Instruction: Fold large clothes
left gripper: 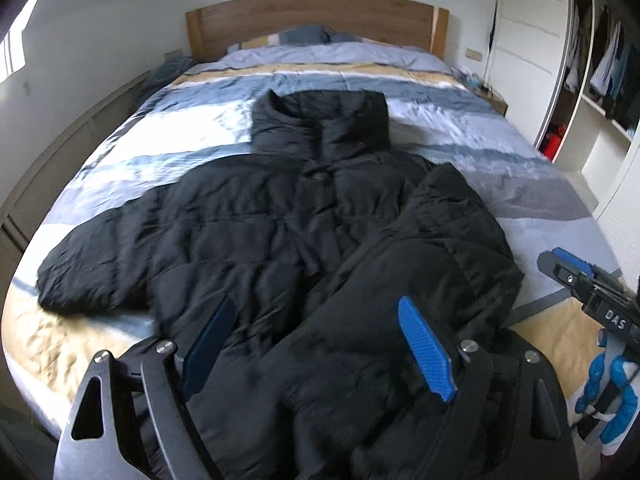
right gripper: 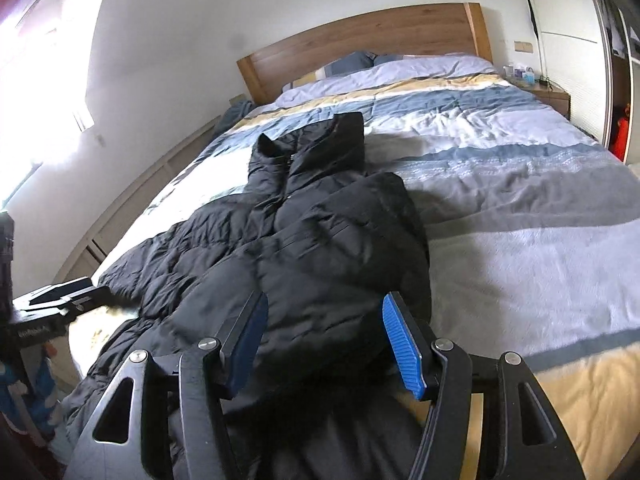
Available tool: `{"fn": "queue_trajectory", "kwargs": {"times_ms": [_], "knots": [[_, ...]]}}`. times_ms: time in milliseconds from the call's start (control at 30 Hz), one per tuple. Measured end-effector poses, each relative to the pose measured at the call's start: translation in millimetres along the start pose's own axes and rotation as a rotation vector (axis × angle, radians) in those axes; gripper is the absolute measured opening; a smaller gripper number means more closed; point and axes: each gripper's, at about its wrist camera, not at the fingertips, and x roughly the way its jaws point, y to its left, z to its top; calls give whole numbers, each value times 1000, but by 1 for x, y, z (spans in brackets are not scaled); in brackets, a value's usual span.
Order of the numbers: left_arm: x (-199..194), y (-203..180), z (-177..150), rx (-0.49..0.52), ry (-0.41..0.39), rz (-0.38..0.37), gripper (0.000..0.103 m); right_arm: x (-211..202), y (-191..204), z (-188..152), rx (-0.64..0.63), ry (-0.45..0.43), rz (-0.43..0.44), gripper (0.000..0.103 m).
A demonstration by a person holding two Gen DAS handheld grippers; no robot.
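A black jacket [left gripper: 256, 232] is lying front-up across the striped bed [left gripper: 520, 184], collar toward the headboard [left gripper: 312, 20]. On the left, one sleeve [left gripper: 92, 272] is stretching out flat over the bedding. The left gripper [left gripper: 320, 344] is hovering over the hem with its fingers [left gripper: 426, 348] spread apart, pressing on nothing. Farther right, the other sleeve [right gripper: 360, 220] is lying folded inward over the chest. The right gripper [right gripper: 324, 344] is hanging above that folded part, its fingers [right gripper: 402, 350] standing apart, fabric below them but not pinched.
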Motion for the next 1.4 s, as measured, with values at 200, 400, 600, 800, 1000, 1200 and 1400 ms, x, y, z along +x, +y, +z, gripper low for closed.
{"fn": "queue_trajectory", "kwargs": {"times_ms": [200,400,600,800,1000,1200,1400], "knots": [[70,-24,5,18,66,11,84,43,-18,4,7,39,21,59],[118,-22,-17,15,151,21,85,83,-31,-16,34,102,39,61],[125,-21,-23,13,160,8,85,96,-36,-23,48,127,27,62],[98,-9,-22,-4,100,17,84,73,-22,-20,34,92,-24,62],[97,8,-34,-14,151,37,84,58,-4,-32,32,89,-47,66],[59,33,-30,-33,91,41,84,44,0,-39,72,118,-83,66],[12,75,-33,-97,20,35,84,-7,16,-34,67,39,-97,66]]}}
